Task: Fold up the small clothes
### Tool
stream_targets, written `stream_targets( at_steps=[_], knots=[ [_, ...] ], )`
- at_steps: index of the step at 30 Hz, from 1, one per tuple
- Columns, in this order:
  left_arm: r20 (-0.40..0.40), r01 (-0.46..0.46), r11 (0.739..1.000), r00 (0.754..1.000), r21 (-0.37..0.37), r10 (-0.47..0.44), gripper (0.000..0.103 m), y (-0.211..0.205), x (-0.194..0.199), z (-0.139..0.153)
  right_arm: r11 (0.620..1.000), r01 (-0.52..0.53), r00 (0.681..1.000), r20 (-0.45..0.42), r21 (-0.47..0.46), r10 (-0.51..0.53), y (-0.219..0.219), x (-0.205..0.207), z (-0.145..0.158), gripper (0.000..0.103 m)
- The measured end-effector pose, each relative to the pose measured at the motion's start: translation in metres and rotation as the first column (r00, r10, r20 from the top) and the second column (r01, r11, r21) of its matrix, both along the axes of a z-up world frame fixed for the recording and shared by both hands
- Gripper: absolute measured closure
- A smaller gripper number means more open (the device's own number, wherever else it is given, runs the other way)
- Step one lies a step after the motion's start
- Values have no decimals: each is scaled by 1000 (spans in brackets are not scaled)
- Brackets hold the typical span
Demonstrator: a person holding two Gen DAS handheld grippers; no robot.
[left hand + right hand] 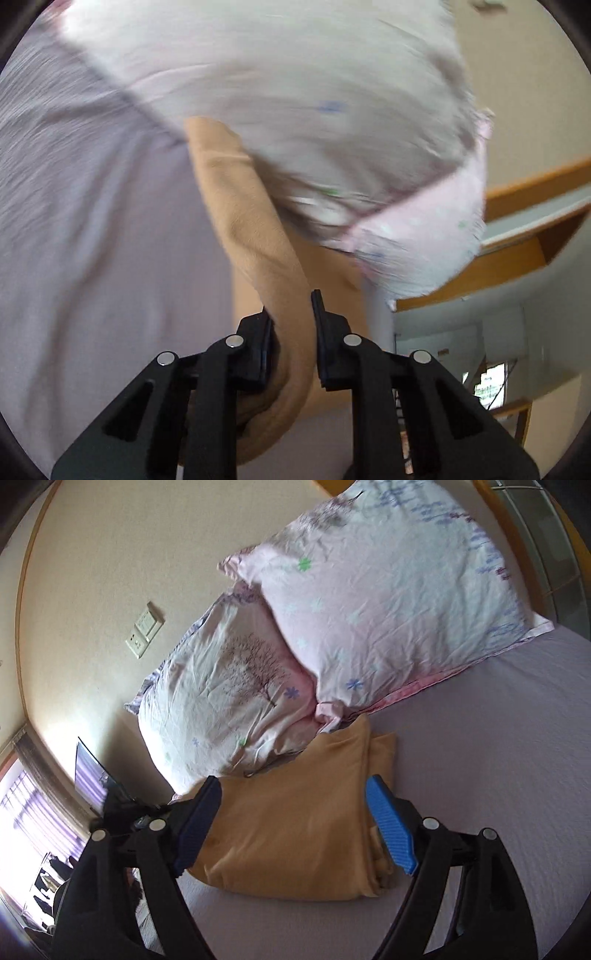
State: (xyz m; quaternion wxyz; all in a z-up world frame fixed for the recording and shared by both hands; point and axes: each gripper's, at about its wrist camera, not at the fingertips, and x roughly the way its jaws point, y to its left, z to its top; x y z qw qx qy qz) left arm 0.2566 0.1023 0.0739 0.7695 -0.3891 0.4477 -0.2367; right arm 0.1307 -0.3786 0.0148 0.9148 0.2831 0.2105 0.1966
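Note:
A tan garment (295, 823) lies folded into a thick rectangle on the lilac bed sheet (498, 775), its far end against the pillows. My right gripper (295, 812) is open, its blue pads (391, 834) spread on either side of the garment just above it. In the left wrist view the same tan garment (243, 206) runs as a thick folded edge between my left gripper's black fingers (328, 339). My left gripper (290, 314) is closed on this folded edge. That view is blurred.
Two floral pillows (388, 602) (229, 698) lie at the head of the bed against a cream wall with a switch plate (144, 627). One pillow (295, 129) fills the left wrist view. A wooden bed frame (517, 258) is at the right.

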Motion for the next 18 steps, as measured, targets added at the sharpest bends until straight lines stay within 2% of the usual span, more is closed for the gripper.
stream_targets(
  at_steps=[2, 4, 8, 9, 10, 11, 12, 13, 14, 15, 16, 17, 18],
  knots=[
    [59, 79, 997, 995, -14, -78, 85, -53, 5, 24, 1000, 13, 1000, -15, 12, -13, -5, -3, -7, 23],
    [85, 162, 987, 984, -19, -160, 85, -112, 10, 31, 999, 27, 999, -28, 21, -26, -7, -5, -14, 23],
    [28, 324, 945, 946, -33, -323, 84, -233, 18, 5, 996, 76, 997, -38, 42, -74, -15, -8, -23, 23],
    [2, 367, 928, 930, -63, -367, 83, -251, 20, -4, 995, 88, 995, -49, 40, -86, -18, -9, -25, 24],
    [-21, 422, 897, 903, -130, -428, 83, -267, 21, -12, 995, 91, 994, -58, 35, -89, -19, -9, -25, 24],
    [-26, 458, 867, 881, -196, -472, 83, -273, 21, -15, 995, 94, 993, -69, 27, -92, -21, -10, -26, 24],
    [3, 492, 831, 861, -262, -509, 83, -272, 18, -12, 995, 93, 993, -77, 16, -92, -24, -12, -25, 24],
    [46, 493, 833, 866, -249, -498, 82, -262, 15, -4, 996, 88, 993, -78, 9, -87, -26, -14, -24, 24],
    [104, 476, 858, 879, -194, -464, 69, -246, 11, 9, 996, 88, 993, -80, 5, -87, -29, -15, -23, 24],
    [144, 444, 883, 894, -151, -424, 43, -228, 7, 18, 997, 82, 992, -92, 13, -81, -32, -14, -23, 24],
    [176, 388, 915, 914, -111, -367, 33, -206, 4, 26, 997, 66, 992, -106, 30, -63, -34, -12, -24, 24],
    [194, 325, 944, 932, -62, -308, 28, -183, 1, 31, 998, 39, 991, -133, 55, -31, -36, -7, -27, 24],
    [190, 276, 961, 944, -1, -271, 28, -168, 1, 31, 997, 21, 988, -155, 70, -9, -36, -2, -30, 24]
  ],
)
